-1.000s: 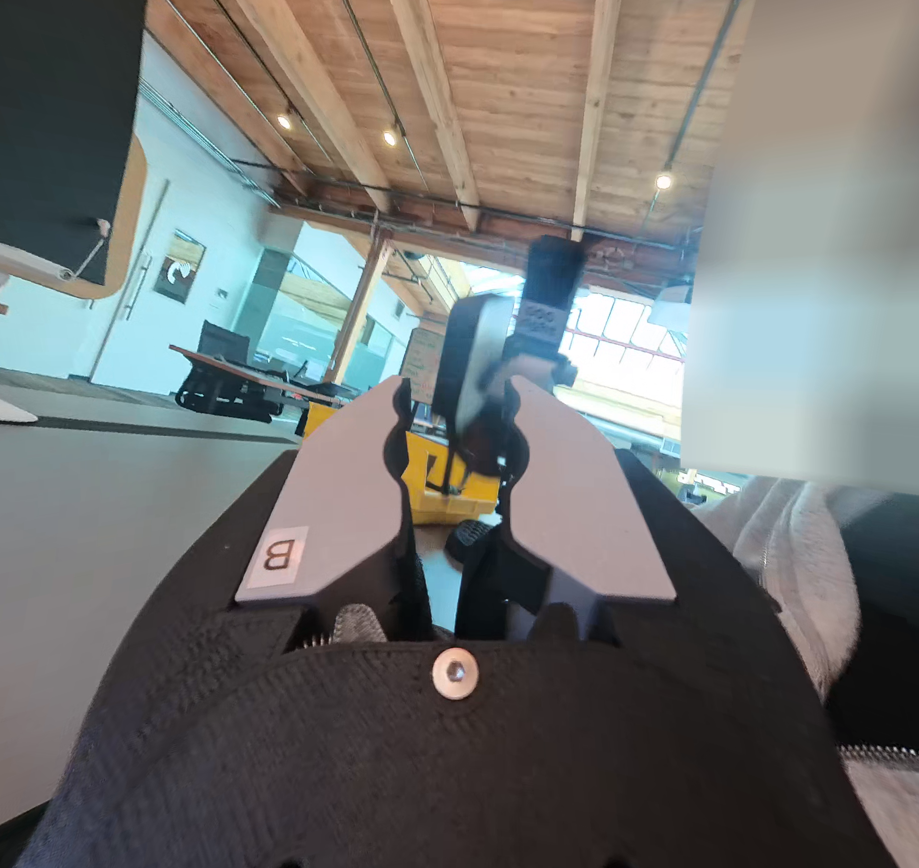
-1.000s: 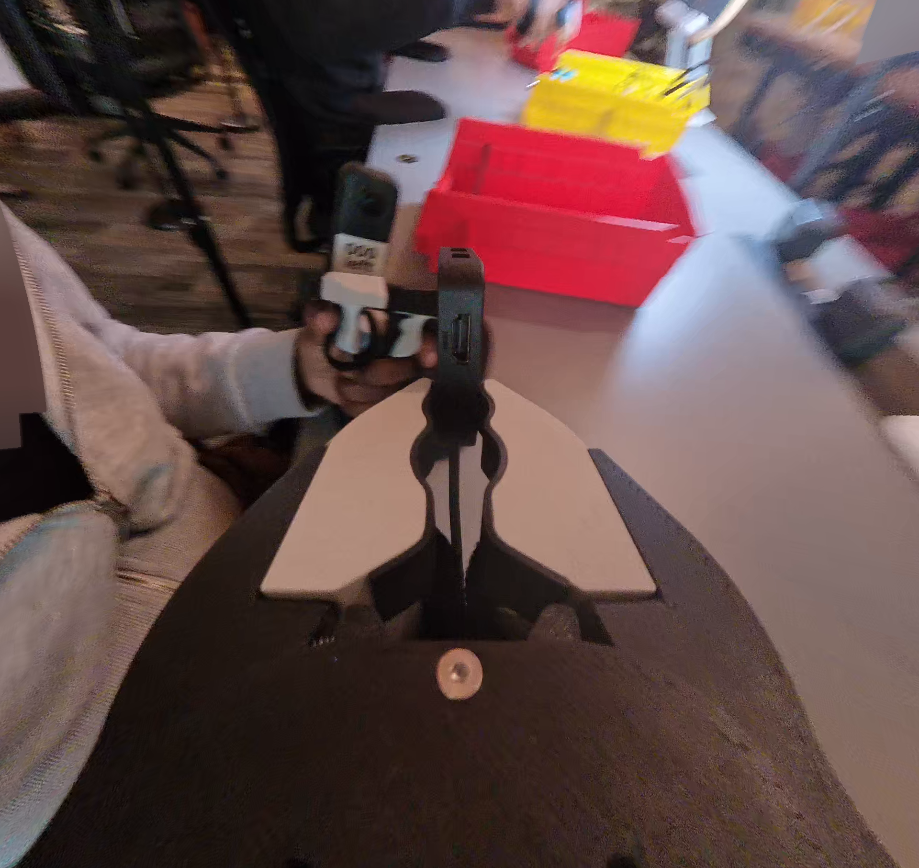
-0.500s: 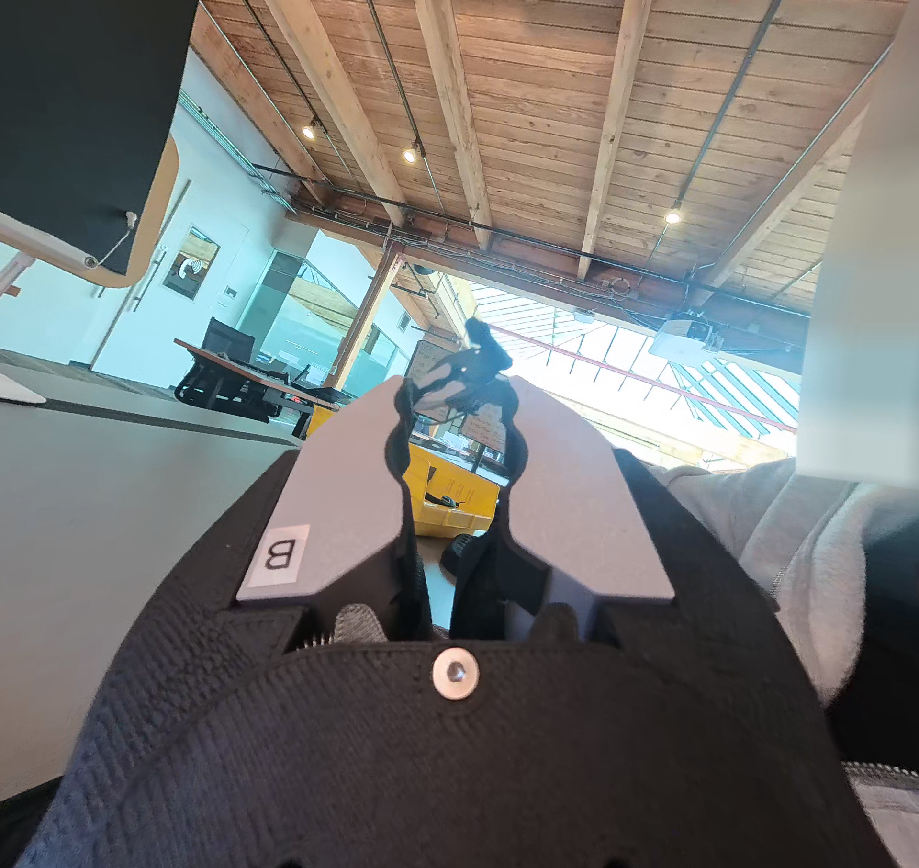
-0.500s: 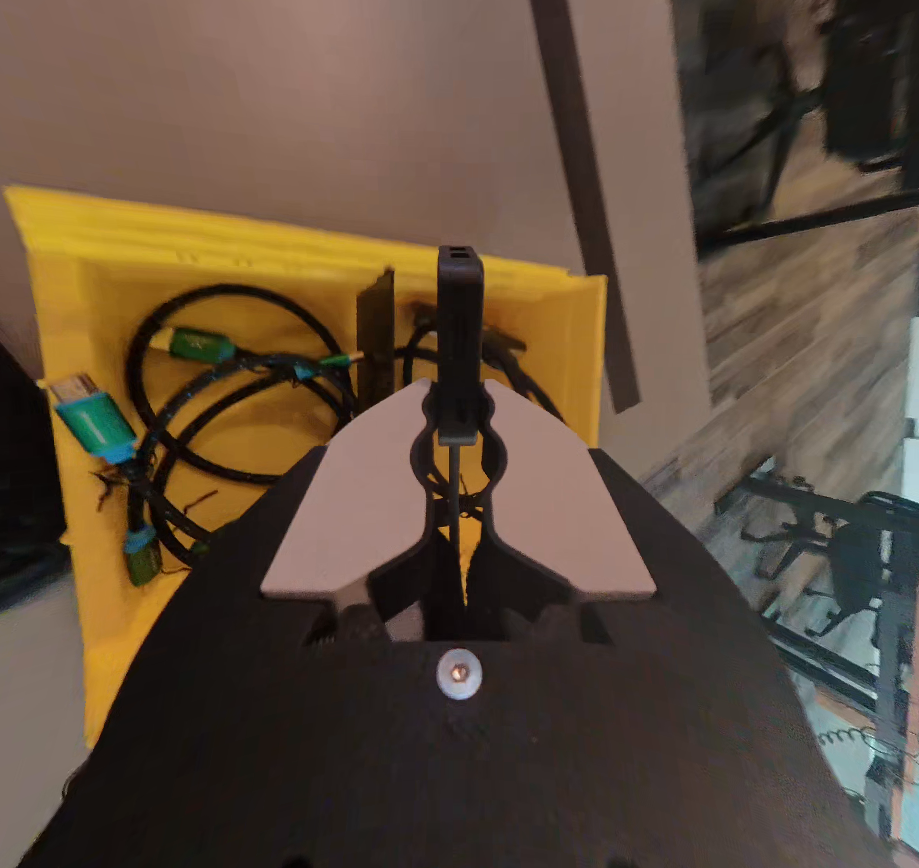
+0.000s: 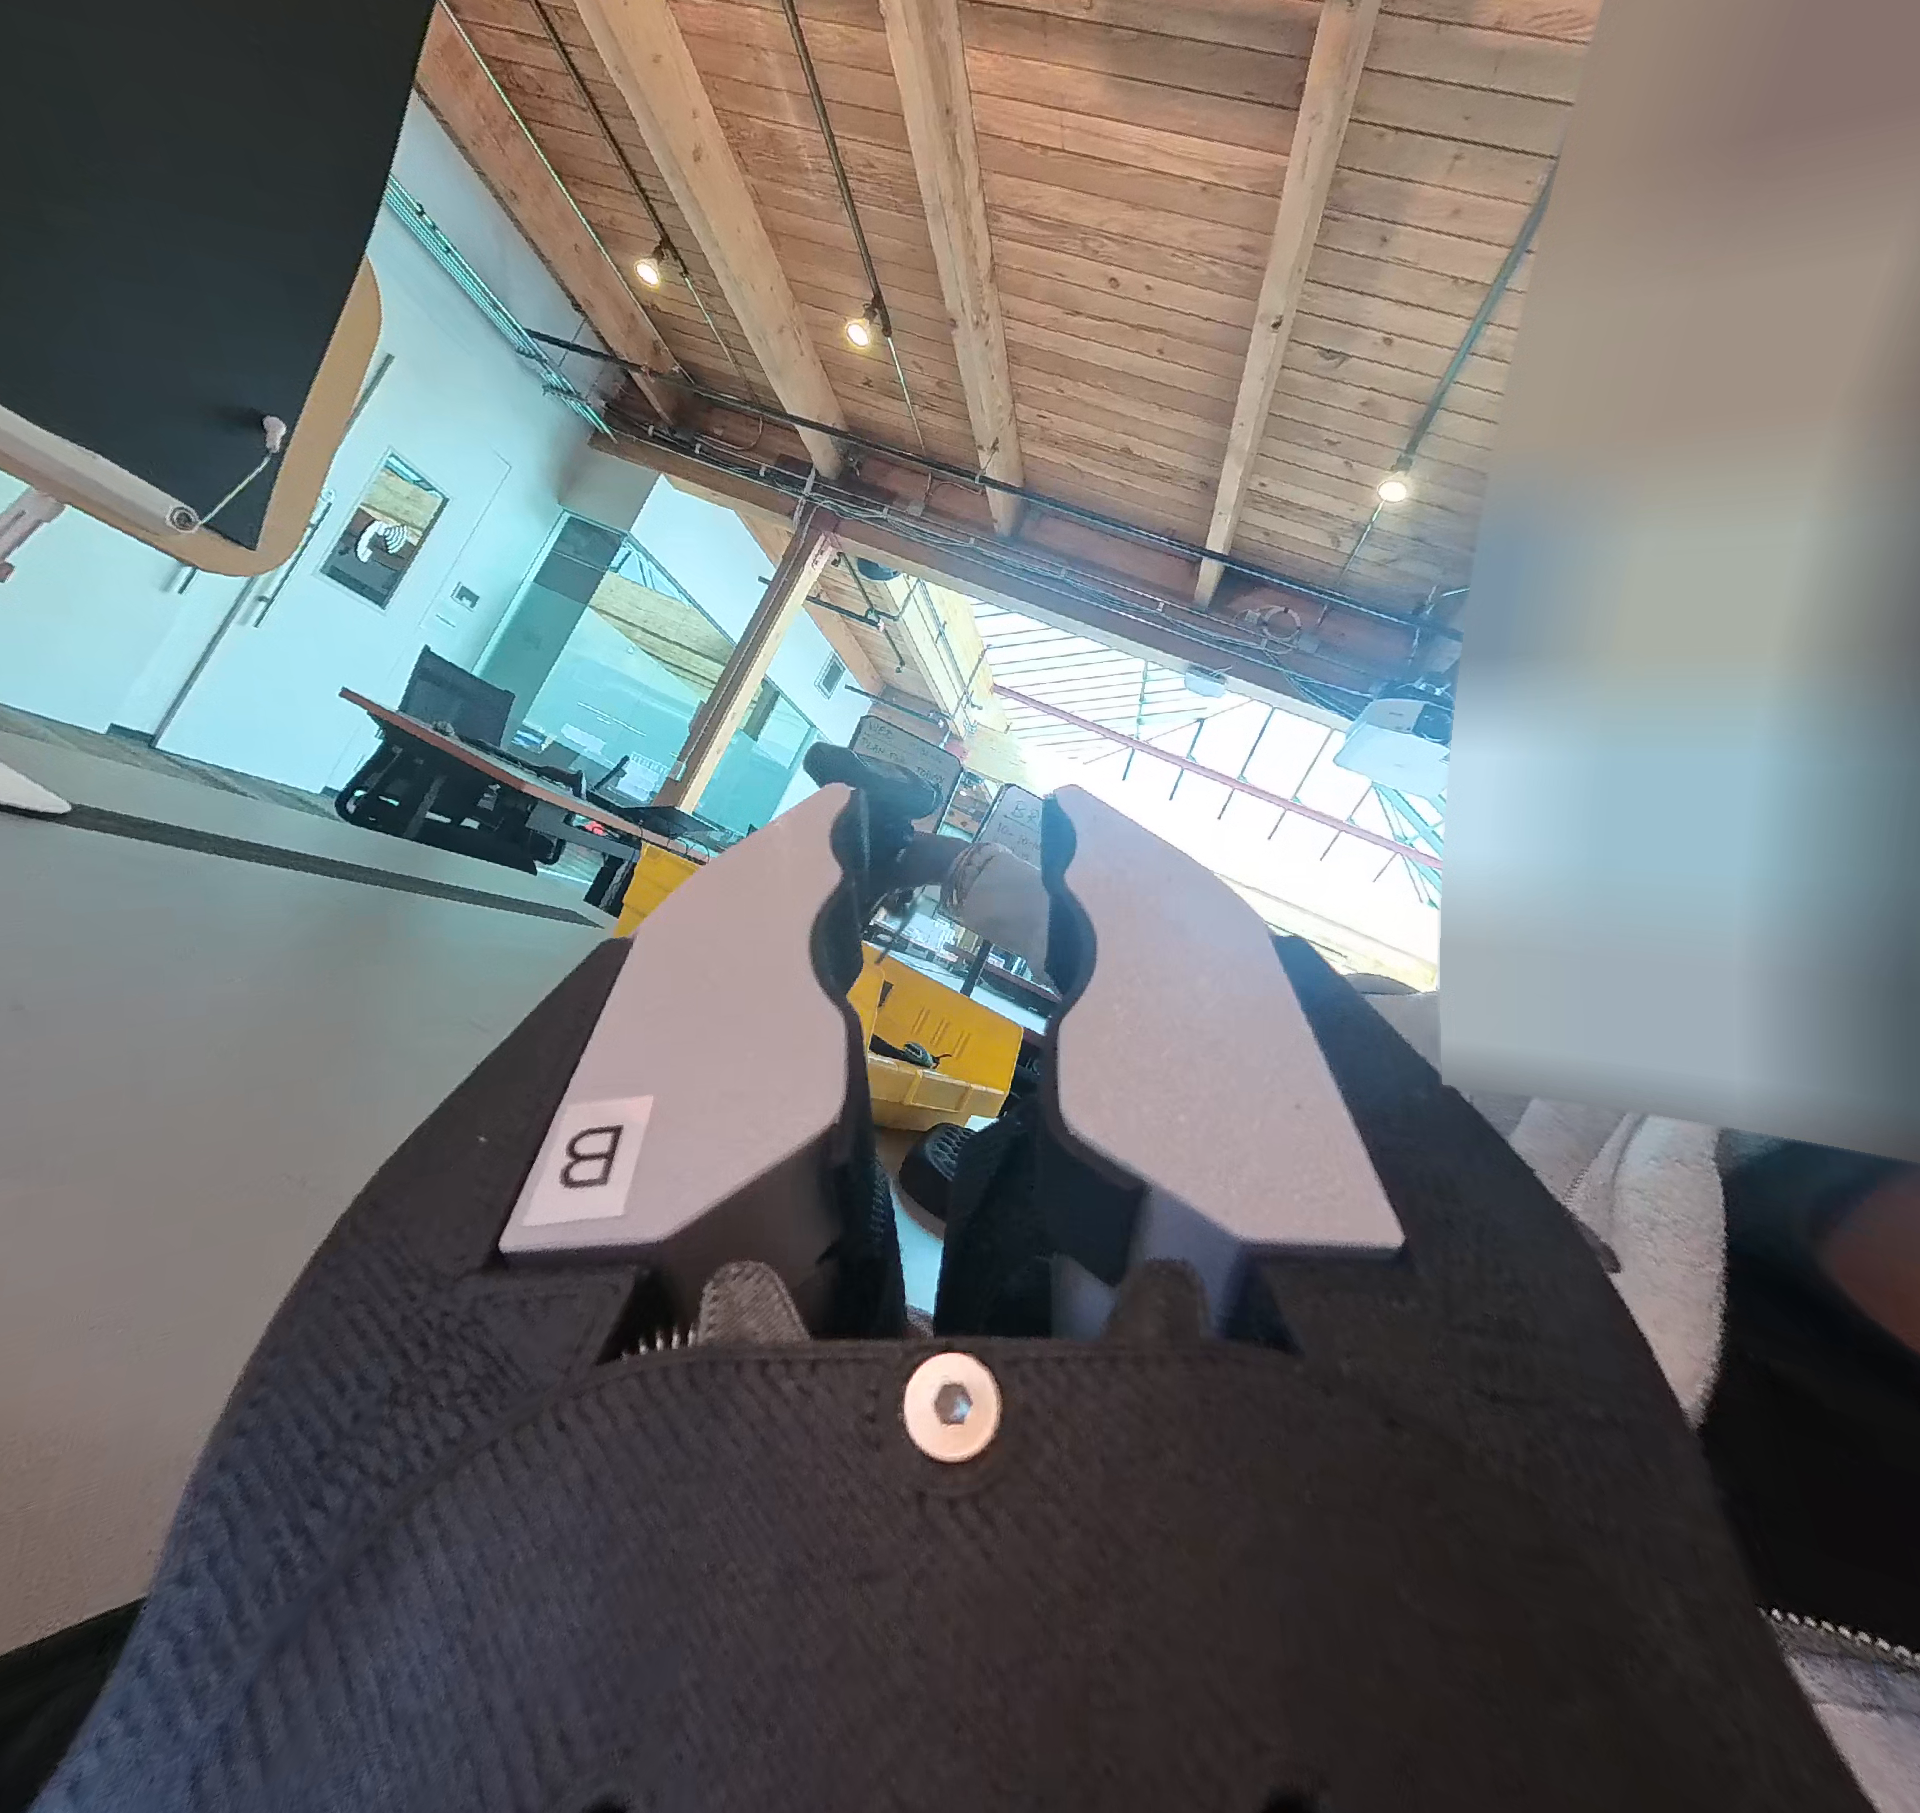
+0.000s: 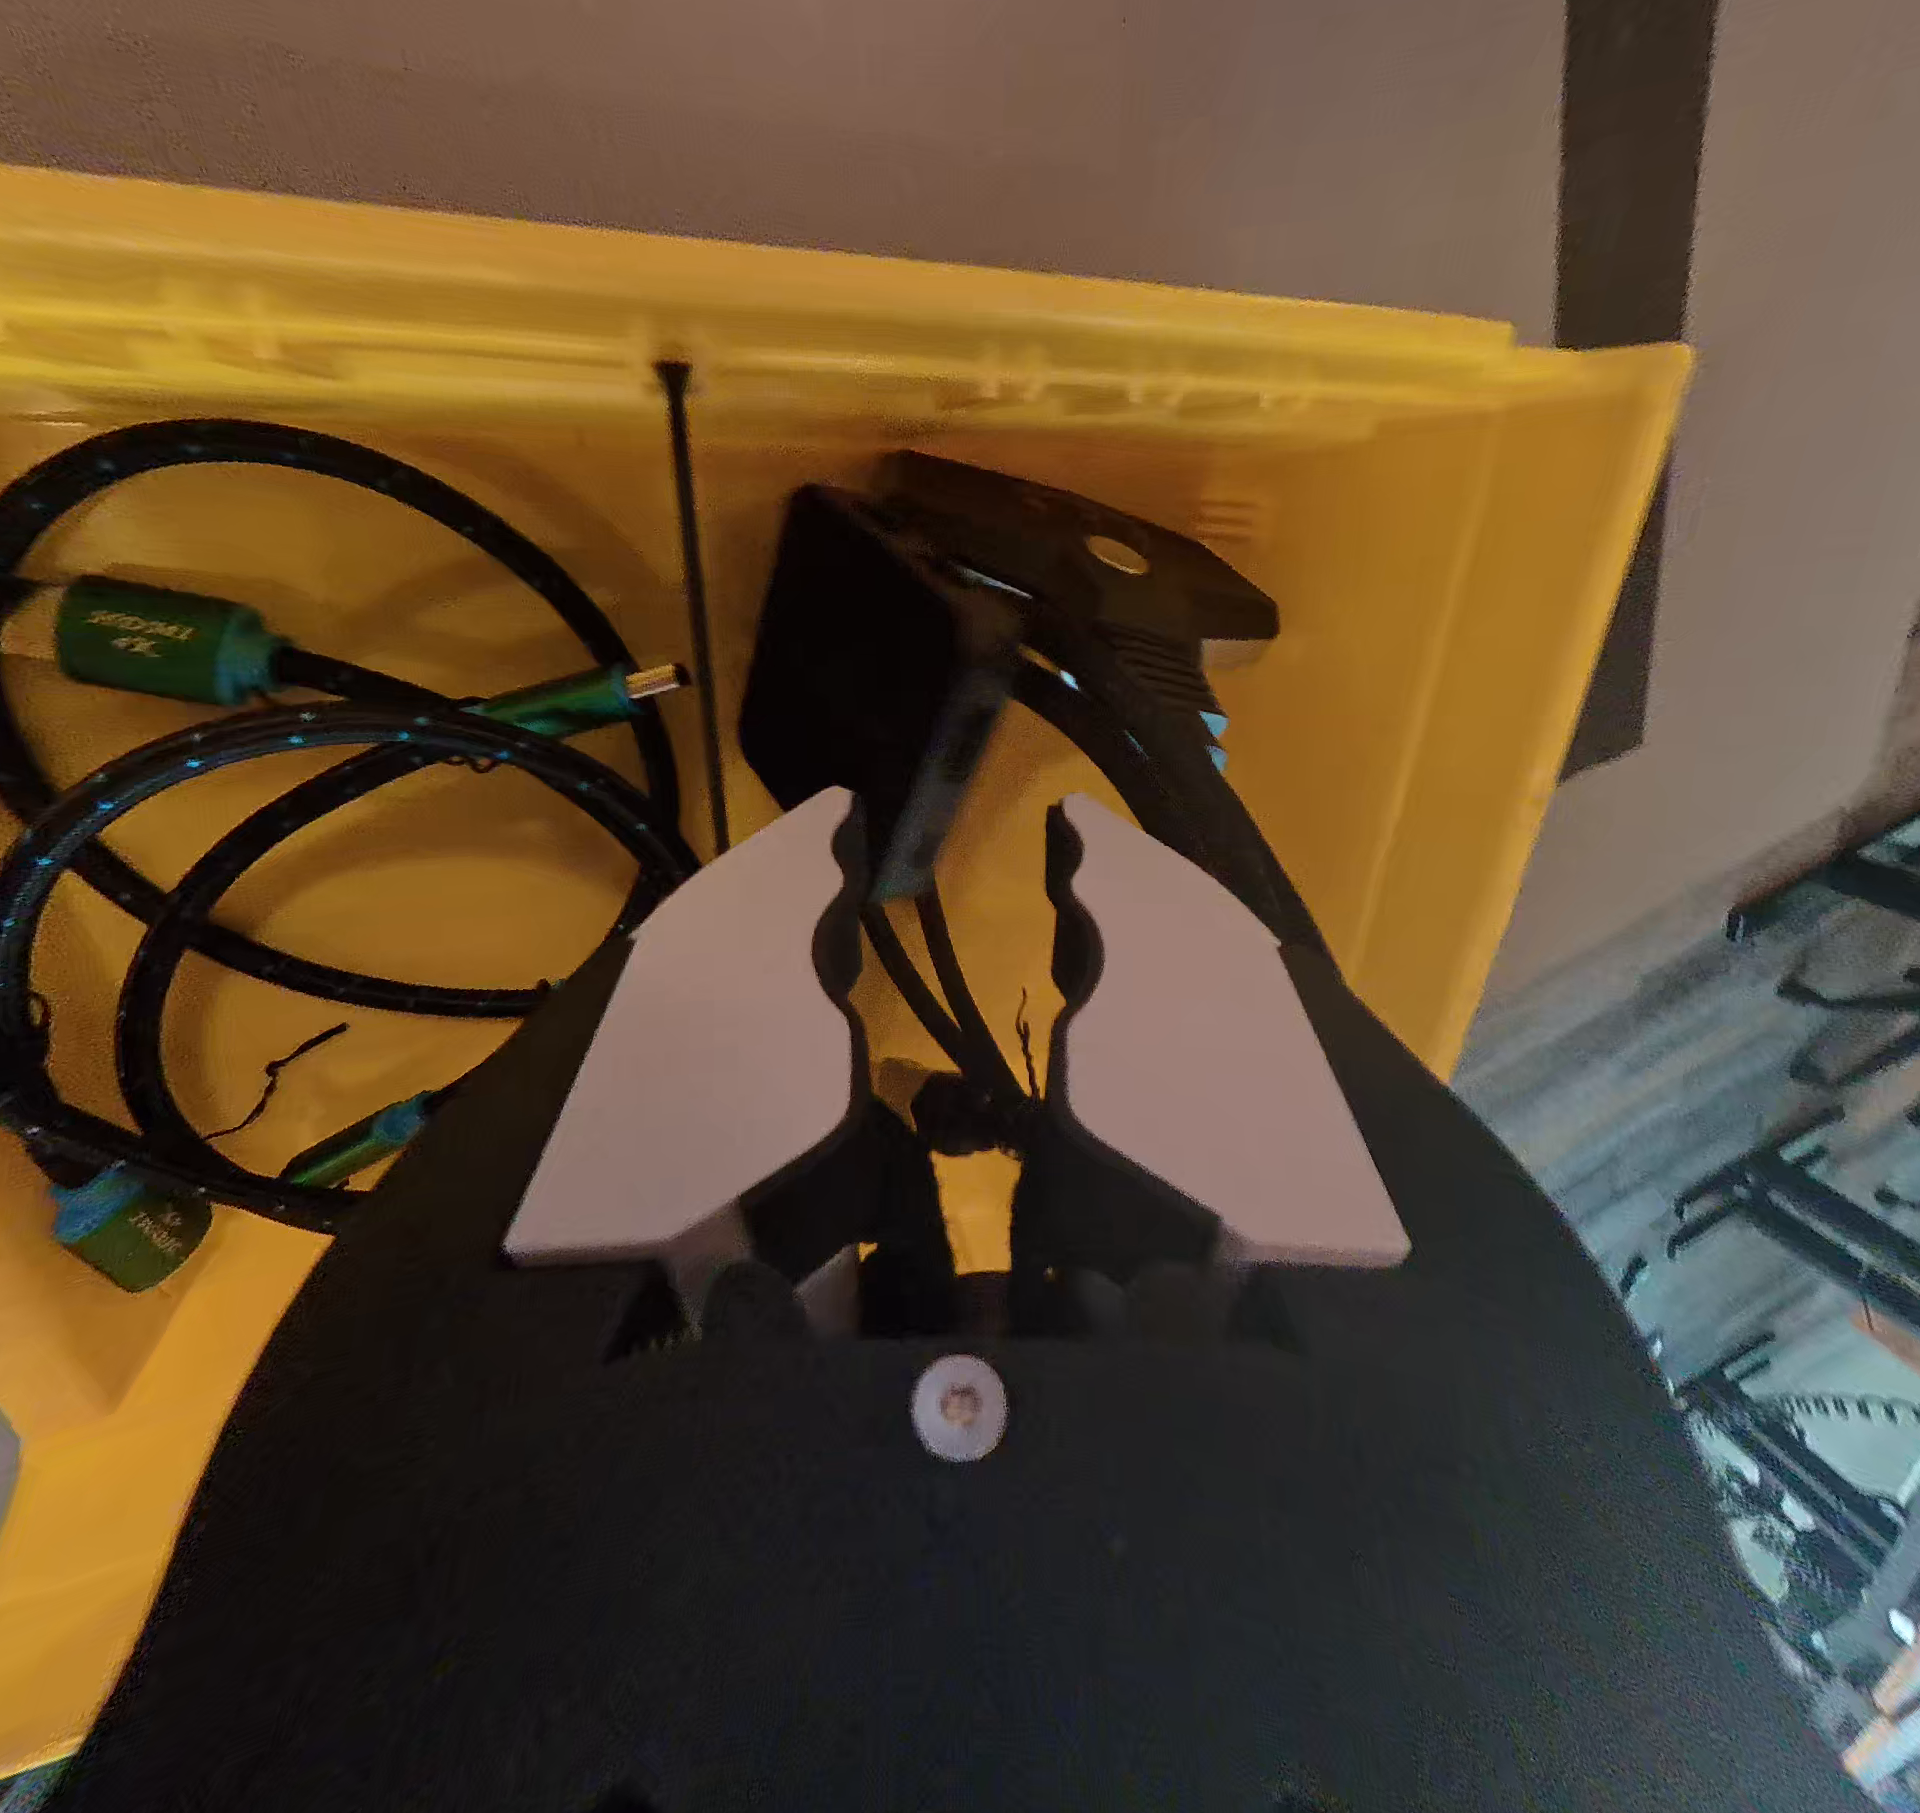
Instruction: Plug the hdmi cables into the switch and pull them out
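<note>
In the right wrist view my right gripper is open over the right compartment of a yellow bin. The black hdmi switch lies tilted just beyond the fingertips, free of them. A second black device with a round button and a ribbed cable lies right behind it. Braided black hdmi cables with green plugs are coiled in the left compartment. In the left wrist view my left gripper is open and empty, tilted up towards the ceiling.
A thin black divider splits the bin. The bin stands on a grey table, and a hand with the other gripper shows beyond the left fingertips. To the right of the table is wooden floor with chair legs.
My right gripper has opened and let go of the black switch, which now lies in the bin's right compartment. The gripper has moved closer to the bin. The left gripper has stayed open.
</note>
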